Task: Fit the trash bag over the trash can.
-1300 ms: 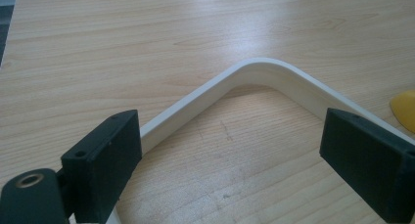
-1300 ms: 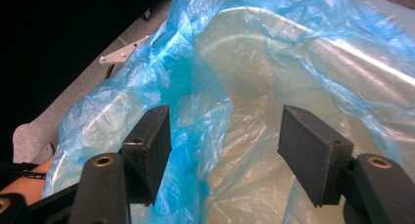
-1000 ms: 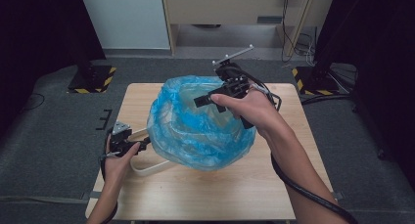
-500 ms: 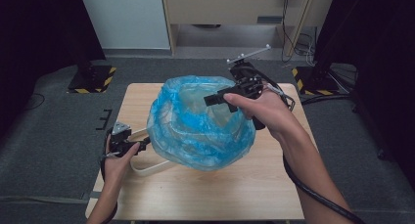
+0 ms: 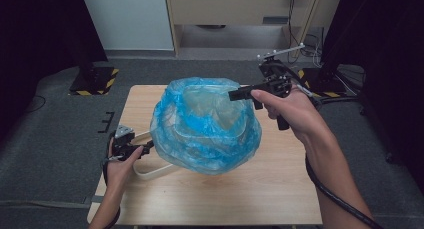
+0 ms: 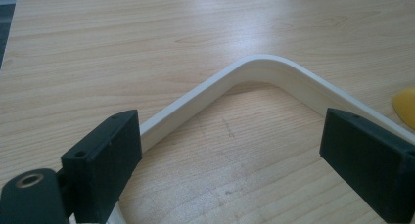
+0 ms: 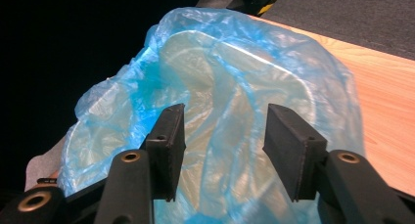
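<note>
Black gripper (image 5: 240,94), 2 jaws, black cable.

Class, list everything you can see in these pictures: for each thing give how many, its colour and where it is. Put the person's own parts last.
Plastic bag: one, translucent blue, draped over a pale container at the table's middle.
Handle: one, white, curved, lying on the table at the bag's near-left side.
Table: one, light wood, centre of the room.
Floor stands: two, black with yellow stripes, beyond the table.
Left gripper: one, black, open around the handle.
Right gripper: one, black, open at the bag's far right edge.
</note>
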A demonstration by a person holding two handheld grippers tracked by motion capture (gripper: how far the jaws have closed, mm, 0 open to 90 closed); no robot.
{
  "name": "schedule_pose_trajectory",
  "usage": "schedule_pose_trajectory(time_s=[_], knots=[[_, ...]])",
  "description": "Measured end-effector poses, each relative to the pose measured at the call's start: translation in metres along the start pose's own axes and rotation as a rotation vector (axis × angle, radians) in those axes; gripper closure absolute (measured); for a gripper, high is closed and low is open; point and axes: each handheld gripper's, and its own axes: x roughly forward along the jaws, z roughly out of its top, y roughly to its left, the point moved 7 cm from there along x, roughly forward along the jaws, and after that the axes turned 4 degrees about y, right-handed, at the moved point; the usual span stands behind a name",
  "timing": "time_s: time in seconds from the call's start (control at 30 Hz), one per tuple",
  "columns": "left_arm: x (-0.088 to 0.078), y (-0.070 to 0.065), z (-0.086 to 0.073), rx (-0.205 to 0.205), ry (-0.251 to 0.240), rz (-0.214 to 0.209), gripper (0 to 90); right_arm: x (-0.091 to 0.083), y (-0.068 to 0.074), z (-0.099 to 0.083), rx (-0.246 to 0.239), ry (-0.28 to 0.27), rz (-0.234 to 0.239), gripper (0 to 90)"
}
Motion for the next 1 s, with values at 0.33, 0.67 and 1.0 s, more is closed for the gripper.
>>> schedule_pose_trajectory(time_s=[0.33,0.67,1.0], knots=[[0.001,-0.001,-0.001,0.004,0.006,-0.001,7.8,-0.012,-0.02,-0.009,0.029,-0.02,-0.009,58.1],[0.002,-0.002,-0.001,0.005,0.009,-0.001,7.8,-0.015,-0.033,-0.018,0.044,-0.025,-0.024,58.6],[0.002,-0.001,-0.001,0.003,0.006,-0.001,7.8,-0.015,-0.047,-0.026,0.072,-0.027,-0.038,58.5]])
